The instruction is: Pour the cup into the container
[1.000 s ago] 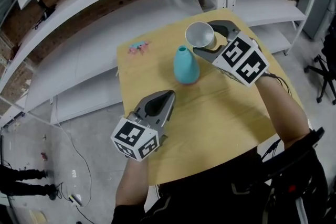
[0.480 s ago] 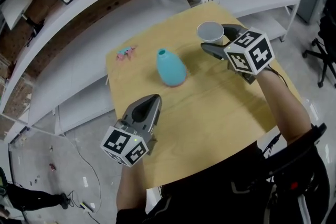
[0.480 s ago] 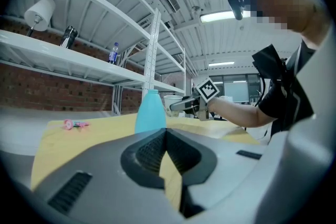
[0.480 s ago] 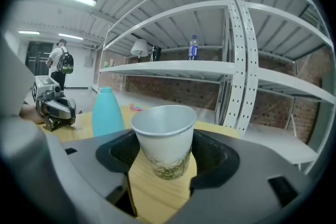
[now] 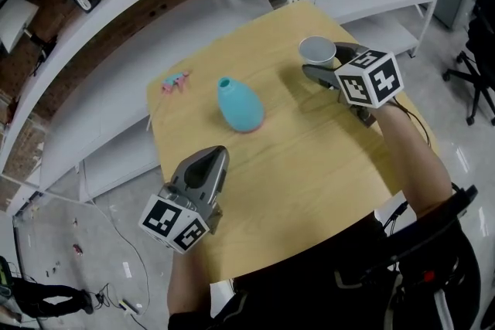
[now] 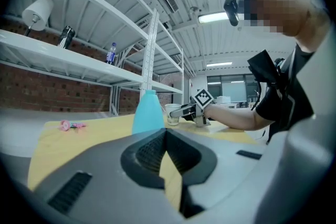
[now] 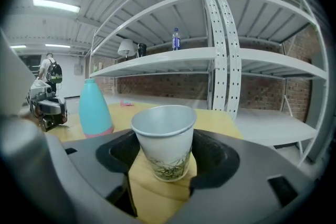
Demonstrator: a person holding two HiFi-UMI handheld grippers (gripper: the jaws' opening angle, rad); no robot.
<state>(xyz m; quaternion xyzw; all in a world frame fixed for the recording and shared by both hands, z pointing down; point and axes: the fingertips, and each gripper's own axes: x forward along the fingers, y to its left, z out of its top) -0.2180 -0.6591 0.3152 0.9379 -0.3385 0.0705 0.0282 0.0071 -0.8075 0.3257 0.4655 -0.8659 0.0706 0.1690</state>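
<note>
A white paper cup (image 5: 317, 50) with a green print stands upright near the table's far right corner. My right gripper (image 5: 321, 62) is shut on it, one jaw on each side; in the right gripper view the cup (image 7: 163, 123) fills the gap of the gripper (image 7: 164, 140), and its bottom looks to be on the wood. The container is a turquoise narrow-necked vase (image 5: 238, 106), upright mid-table to the cup's left, also seen as the vase (image 7: 94, 107). My left gripper (image 5: 216, 154) is shut and empty near the front left, pointing at the vase (image 6: 148, 112).
The yellow wooden table (image 5: 309, 151) is small, with edges close on all sides. A small pink object (image 5: 176, 79) lies at its far left corner. White metal shelving (image 5: 232, 4) runs behind the table. A black office chair (image 5: 472, 66) stands at the right.
The cup was tipped towards the vase's mouth; my right gripper has turned it upright and carried it right and down, away from the vase. The left gripper has kept its place.
</note>
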